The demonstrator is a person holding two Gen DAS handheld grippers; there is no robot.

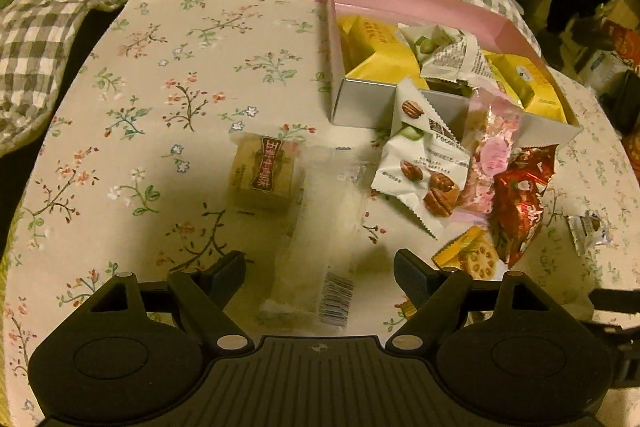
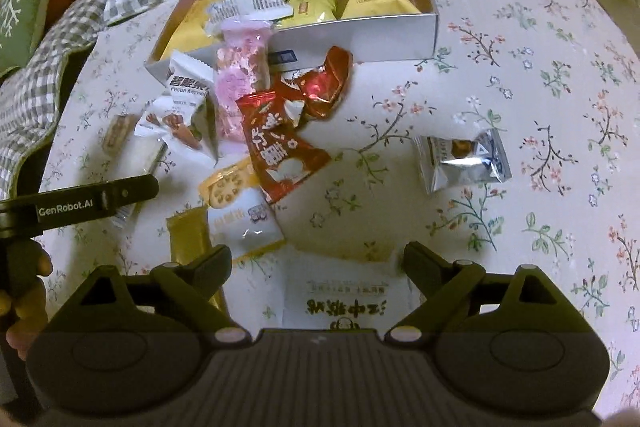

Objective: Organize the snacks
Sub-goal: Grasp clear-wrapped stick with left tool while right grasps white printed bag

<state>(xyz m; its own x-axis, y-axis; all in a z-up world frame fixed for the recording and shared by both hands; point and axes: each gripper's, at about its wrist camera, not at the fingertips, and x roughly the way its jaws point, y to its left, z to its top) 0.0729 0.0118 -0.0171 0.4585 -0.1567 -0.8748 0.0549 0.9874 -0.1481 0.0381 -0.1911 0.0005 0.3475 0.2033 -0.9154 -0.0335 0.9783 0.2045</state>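
entry: we hold the left claw (image 1: 319, 273) wide open over the floral surface (image 1: 132, 75), gripping nothing. item in reach: a long clear-wrapped snack bar (image 1: 316, 231), lying flat between the two fingers and just ahead of them, its long axis running straight away from the claw, so the jaws straddle its narrow width; we judge a short drop and a squeeze would take it. just left of the bar, a small tan wrapped cake (image 1: 262, 173). ahead and to the right, the pink-lined box (image 1: 420, 1) with yellow packets already inside, and a heap of loose packets against its near wall. our right claw (image 2: 318, 261) is likewise open and empty, poised over a white packet (image 2: 348, 295); a silver packet (image 2: 462, 161) lies ahead to its right. the left claw is nearer the bar.
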